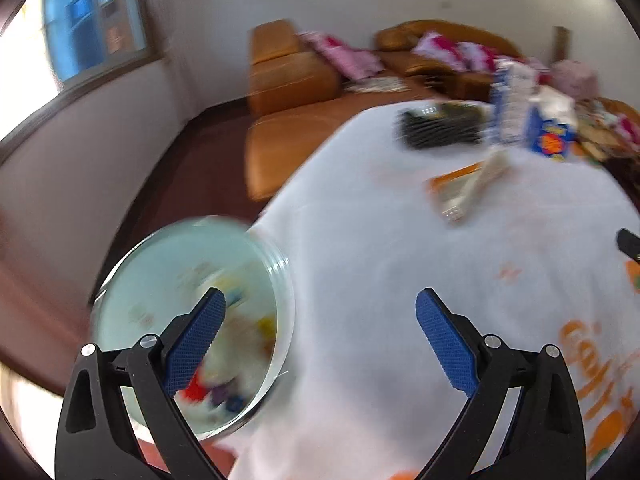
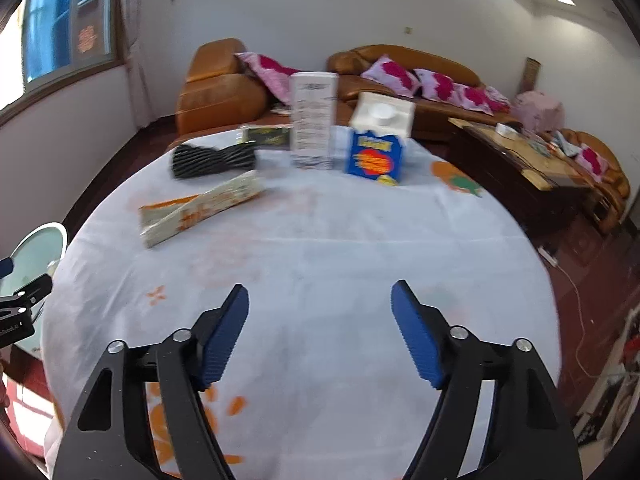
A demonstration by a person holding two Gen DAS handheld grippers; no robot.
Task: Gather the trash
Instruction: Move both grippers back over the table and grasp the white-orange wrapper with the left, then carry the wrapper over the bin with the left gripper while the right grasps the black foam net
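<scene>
A round table under a white cloth with orange prints [image 2: 320, 240] carries several pieces of packaging: a black striped pack [image 2: 214, 160], a flat orange-and-white wrapper [image 2: 200, 208], a tall white carton [image 2: 314, 120] and a blue box [image 2: 374, 160]. A pale green round bin [image 1: 280, 264] with colourful trash inside stands off the table's left edge. My left gripper [image 1: 322, 294] is open above that edge, its left finger over the bin. Over the near part of the cloth my right gripper [image 2: 320, 286] is open, with nothing between its fingers. The left wrist view is blurred.
An orange leather sofa [image 2: 216, 92] with pink pillows runs along the far wall. A dark wooden coffee table [image 2: 520, 168] with clutter stands to the right, and a white cable [image 2: 576, 304] lies on the red floor. The bin [image 2: 36, 248] shows at the left edge.
</scene>
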